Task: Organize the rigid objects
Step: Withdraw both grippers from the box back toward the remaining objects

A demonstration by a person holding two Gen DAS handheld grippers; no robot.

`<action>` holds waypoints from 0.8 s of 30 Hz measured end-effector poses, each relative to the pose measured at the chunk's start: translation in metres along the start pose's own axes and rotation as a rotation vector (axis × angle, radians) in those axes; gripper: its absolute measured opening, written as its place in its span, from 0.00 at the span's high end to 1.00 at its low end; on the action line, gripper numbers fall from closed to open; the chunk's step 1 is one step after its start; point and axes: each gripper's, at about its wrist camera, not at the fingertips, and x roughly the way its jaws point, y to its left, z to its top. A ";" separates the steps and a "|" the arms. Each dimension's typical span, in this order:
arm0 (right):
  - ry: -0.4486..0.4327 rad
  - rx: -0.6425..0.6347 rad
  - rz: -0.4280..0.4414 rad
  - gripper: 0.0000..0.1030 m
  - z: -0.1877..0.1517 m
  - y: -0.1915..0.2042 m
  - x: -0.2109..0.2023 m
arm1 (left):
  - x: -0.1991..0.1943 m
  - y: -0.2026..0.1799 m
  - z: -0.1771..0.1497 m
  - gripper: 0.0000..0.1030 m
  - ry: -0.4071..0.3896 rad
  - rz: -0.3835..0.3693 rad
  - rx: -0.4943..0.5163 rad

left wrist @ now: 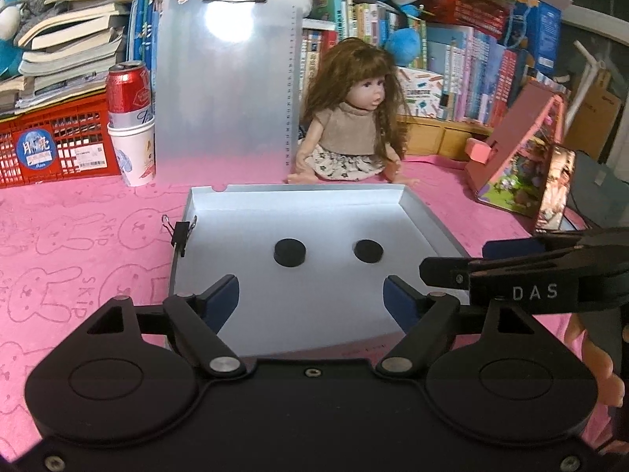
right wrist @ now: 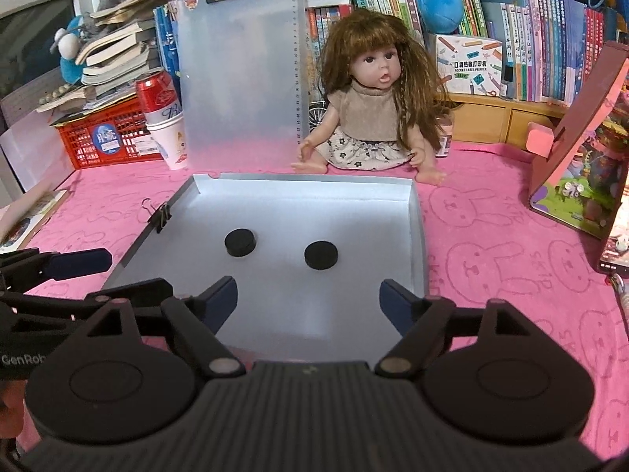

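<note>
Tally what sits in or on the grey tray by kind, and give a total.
Black round discs, lying inside the tray: 2, left disc and right disc
Black binder clips, clipped on the tray's left wall: 1, binder clip
Total: 3

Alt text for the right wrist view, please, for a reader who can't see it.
The right claw hangs open and empty over a shallow grey tray on a pink cloth, where two black discs lie side by side. A doll sits behind the tray, a binder clip grips its left wall.
</note>
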 end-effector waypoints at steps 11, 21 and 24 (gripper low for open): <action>-0.054 -0.028 0.030 0.13 -0.021 0.004 -0.022 | -0.027 -0.008 -0.026 0.19 -0.047 -0.011 0.050; -0.090 -0.058 0.074 0.11 -0.042 0.008 -0.035 | -0.045 -0.005 -0.048 0.18 -0.076 -0.005 0.058; -0.103 -0.077 0.079 0.09 -0.049 0.010 -0.037 | -0.049 -0.005 -0.055 0.16 -0.089 0.002 0.062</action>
